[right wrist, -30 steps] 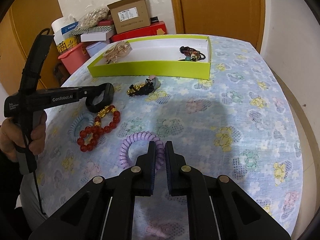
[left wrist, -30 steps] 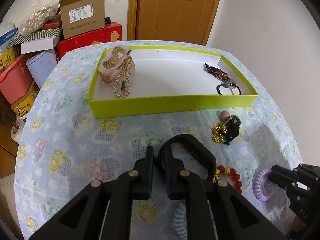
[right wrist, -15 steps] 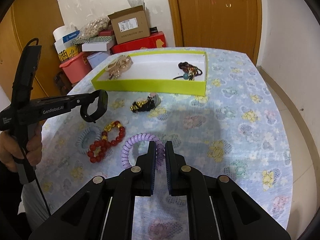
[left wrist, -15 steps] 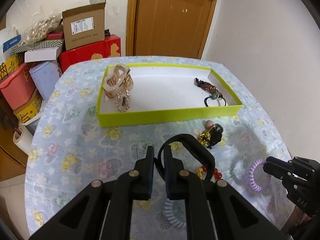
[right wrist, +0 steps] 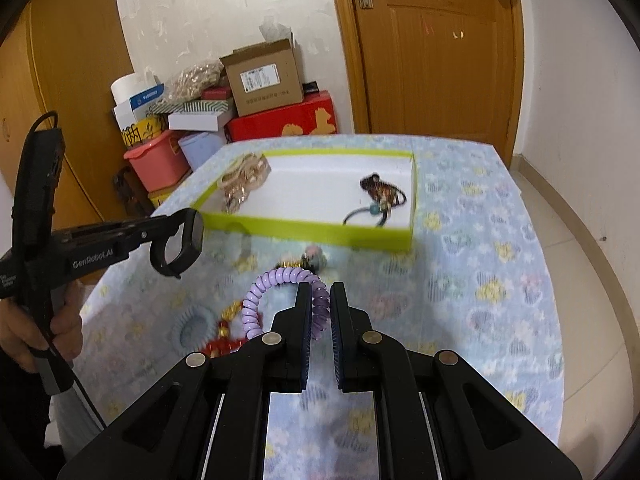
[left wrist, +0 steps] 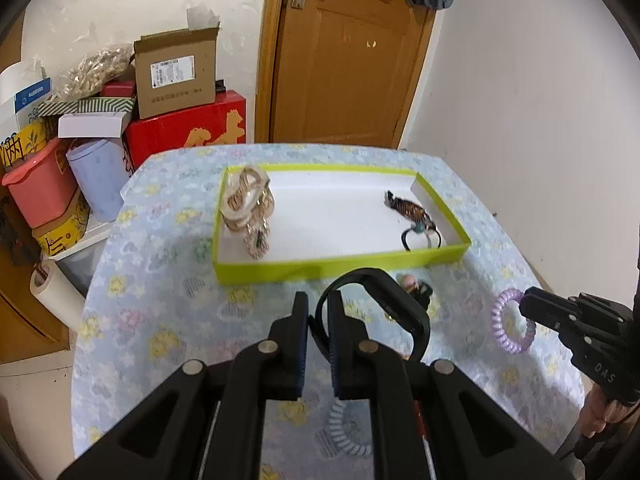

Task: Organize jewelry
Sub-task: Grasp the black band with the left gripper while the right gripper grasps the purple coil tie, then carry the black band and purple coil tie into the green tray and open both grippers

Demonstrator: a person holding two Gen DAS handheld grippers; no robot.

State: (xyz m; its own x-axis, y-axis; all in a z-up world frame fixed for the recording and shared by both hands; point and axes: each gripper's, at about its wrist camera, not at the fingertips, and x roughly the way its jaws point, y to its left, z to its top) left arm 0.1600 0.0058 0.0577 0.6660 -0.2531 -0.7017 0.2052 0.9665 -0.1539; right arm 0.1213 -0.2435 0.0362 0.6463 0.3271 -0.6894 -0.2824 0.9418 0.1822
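Black band (left wrist: 384, 300) pinched in my left gripper (left wrist: 318, 320), its fingers nearly closed on the strap and holding it clear above the tabletop (left wrist: 160, 320). My right gripper (right wrist: 321, 308) has its fingers squeezed on the lilac coil hair tie (right wrist: 280, 280), also off the cloth. Below them on the flowered tabletop lie a pale blue coil tie (right wrist: 192, 328), red beads (right wrist: 220, 346) and a gold-and-black trinket (right wrist: 312, 260). Farther off sits the lime-green tray (left wrist: 340, 266), with gold chains (left wrist: 250, 212) at its left end and a beaded hair tie (left wrist: 416, 220) at its right.
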